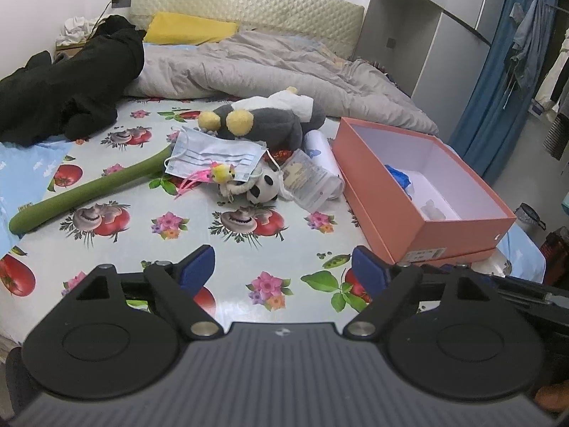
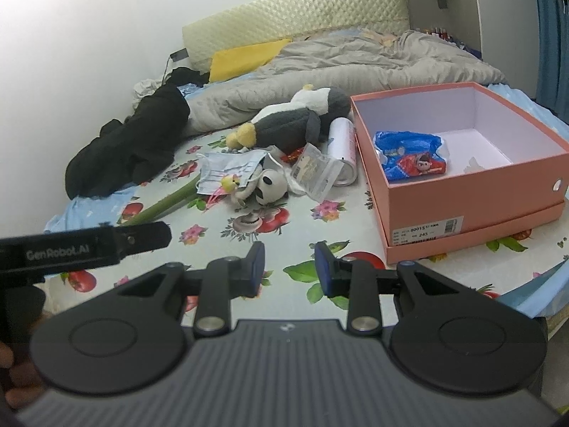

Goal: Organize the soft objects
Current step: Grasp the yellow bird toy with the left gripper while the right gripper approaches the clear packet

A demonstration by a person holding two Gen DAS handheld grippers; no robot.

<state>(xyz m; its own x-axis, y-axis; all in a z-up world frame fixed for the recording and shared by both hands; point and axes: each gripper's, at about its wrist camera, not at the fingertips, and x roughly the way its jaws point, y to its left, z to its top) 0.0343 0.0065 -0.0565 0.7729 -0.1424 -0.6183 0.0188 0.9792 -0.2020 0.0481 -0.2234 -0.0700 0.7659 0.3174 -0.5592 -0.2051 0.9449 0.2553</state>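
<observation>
Grey plush penguin (image 1: pixel 270 121) lying sideways, panda toy (image 1: pixel 263 188) (mask-covered) — beside open pink box (image 1: pixel 419 192)

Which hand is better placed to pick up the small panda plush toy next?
Probably the left. The left gripper is wide open and empty, and the small black-and-white panda plush toy lies ahead of it. The right gripper stands narrower, nearer the salmon-pink cardboard shoebox.

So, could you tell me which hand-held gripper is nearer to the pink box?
Right. The right hand-held gripper hovers just short of the pink box, at its near corner; the left hand-held gripper sits further left, facing the toy pile.
</observation>
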